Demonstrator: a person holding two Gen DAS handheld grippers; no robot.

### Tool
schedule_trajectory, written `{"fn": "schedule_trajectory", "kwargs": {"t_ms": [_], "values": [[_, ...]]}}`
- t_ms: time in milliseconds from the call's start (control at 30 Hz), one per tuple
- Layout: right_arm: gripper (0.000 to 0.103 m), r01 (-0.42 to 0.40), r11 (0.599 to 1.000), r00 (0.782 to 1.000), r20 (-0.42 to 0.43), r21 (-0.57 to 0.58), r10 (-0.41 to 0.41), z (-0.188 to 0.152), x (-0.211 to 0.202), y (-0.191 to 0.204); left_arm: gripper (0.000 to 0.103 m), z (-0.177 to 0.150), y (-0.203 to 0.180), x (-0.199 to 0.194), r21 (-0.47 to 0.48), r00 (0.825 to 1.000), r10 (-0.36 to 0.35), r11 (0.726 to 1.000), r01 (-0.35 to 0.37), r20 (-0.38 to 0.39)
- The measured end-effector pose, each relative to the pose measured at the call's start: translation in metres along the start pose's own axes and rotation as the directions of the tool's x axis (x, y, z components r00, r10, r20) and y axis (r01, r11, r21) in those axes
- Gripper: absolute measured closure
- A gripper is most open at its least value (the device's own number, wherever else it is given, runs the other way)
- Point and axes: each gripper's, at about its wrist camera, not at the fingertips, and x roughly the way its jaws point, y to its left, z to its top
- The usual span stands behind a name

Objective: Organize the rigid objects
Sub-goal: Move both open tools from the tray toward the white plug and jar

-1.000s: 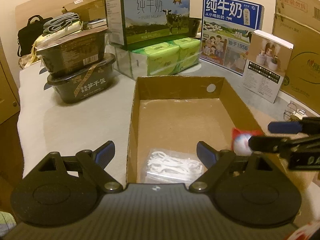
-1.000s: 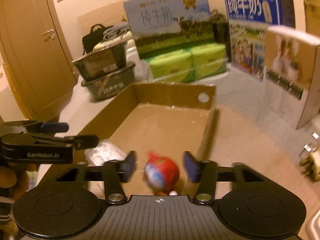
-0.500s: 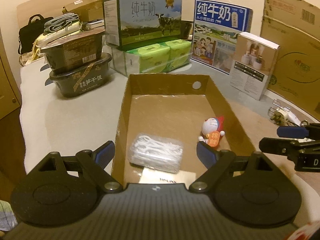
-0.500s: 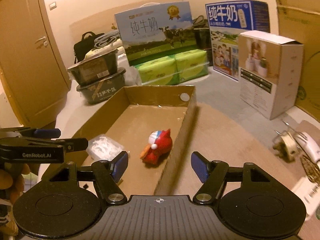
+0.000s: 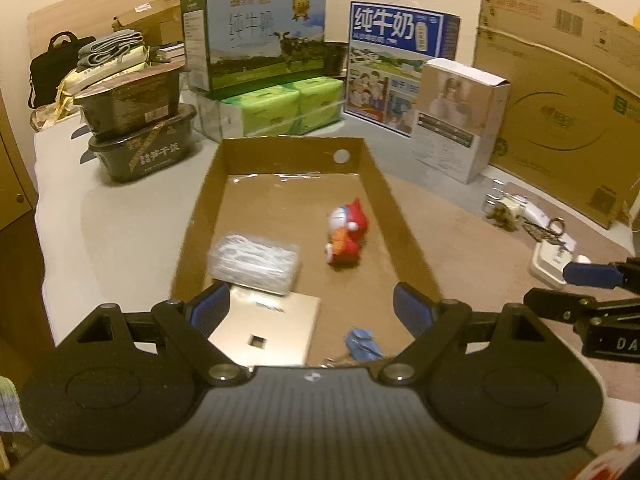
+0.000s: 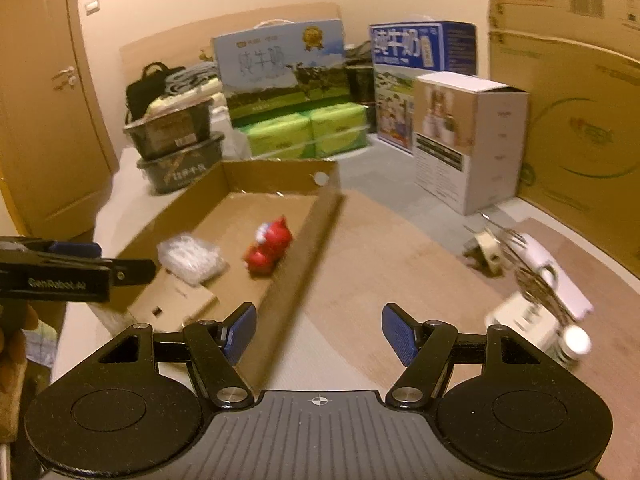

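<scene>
Both grippers, left gripper (image 5: 312, 310) and right gripper (image 6: 319, 333), gape apart, holding nothing. The red-and-white toy figure (image 5: 345, 233) lies inside the shallow brown cardboard tray (image 5: 404, 228), at two o'clock beside its right wall.

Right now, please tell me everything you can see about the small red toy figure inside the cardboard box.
The red toy figure looks like hard plastic: a red body, a pale rounded face, a pointed red hood and an orange patch on its front. It lies tipped over on the floor of the open cardboard box, near the right-hand wall, apart from the clear packet. Nothing grips it; fine details are blurred.
</scene>
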Motion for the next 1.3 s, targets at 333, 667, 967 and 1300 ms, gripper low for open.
{"fn": "schedule_trajectory", "kwargs": {"t_ms": [333,667,967,1300], "values": [[0.034,0.057,0.996,0.998,0.001,0.063,-0.057,-0.020,-0.041,-0.027,0.016,-0.011,-0.033,-0.023,-0.016,0.999,-0.039,0.999,0.039,0.003],[0.034,0.116,0.991,0.992,0.034,0.063,-0.119,-0.028,-0.068,-0.045,0.016,-0.020,-0.059,-0.035,-0.030,0.997,-0.072,0.997,0.072,0.002],[0.034,0.159,0.981,0.986,0.034,0.113,-0.163,-0.037,-0.083,-0.073,0.016,-0.021,-0.087,-0.037,0.000,0.994,-0.109,0.994,0.109,0.001],[0.034,0.227,0.958,0.971,0.032,0.178,-0.236,-0.051,-0.100,-0.112,0.016,-0.018,-0.125,-0.025,0.047,0.988,-0.156,0.987,0.156,-0.016]]}}
